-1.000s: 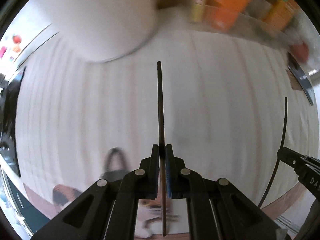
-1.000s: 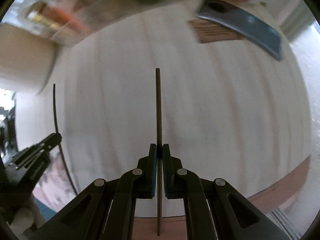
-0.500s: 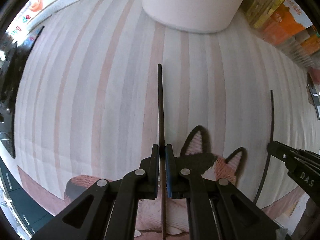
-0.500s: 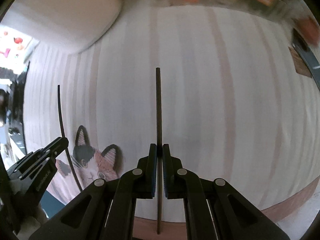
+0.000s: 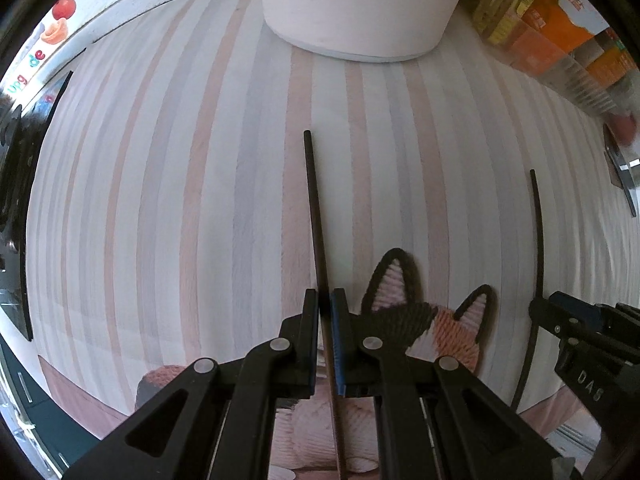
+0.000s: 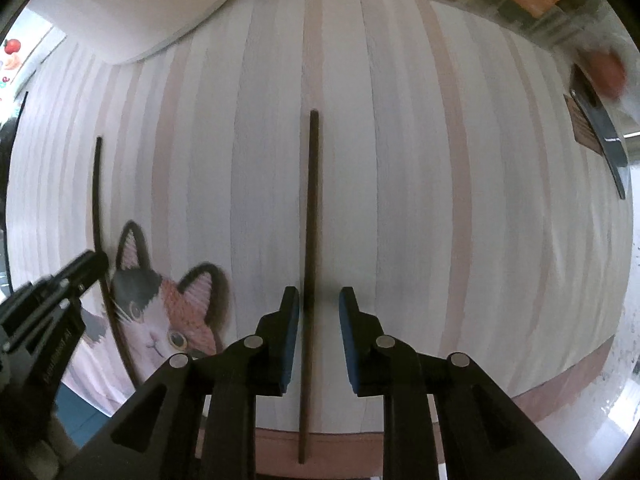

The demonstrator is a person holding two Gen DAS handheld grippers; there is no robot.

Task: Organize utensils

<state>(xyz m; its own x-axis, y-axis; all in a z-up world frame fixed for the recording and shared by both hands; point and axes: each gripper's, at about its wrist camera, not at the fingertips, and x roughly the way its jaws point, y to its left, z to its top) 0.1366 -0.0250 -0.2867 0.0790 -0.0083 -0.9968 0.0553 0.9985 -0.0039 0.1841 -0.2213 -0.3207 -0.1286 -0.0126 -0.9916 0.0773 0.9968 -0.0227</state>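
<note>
Placing step, as I read it: two chopsticks going down side by side on the striped mat (image 5: 168,184). Right gripper (image 6: 319,304) has its jaws apart, with the right chopstick (image 6: 311,216) standing between the pads, closer to the left pad, which it may or may not touch. It looks released, or about to be. Whether it rests flat on the mat can't be told from this view, though it does run along the stripes with its near end past the mat's near edge. Left gripper (image 5: 325,304) is clamped on the left chopstick (image 5: 314,208), pads pressed against both sides, stick pointing forward toward the white pot (image 5: 360,8) at the far edge of the mat. In the left view the right chopstick (image 5: 538,248) shows as a thin dark curve off to the right, well apart from the left one and roughly parallel to it; the cat patch (image 5: 424,312) lies between the two grippers. Next move, my guess: back the right gripper straight out without dragging the stick, then lower the left stick next to it, parallel, and open. Risk: a thin round stick can roll on the weave when the pads let go. No utensil holder clearly visible, so the final target is uncertain; the pot is one candidate.
</note>
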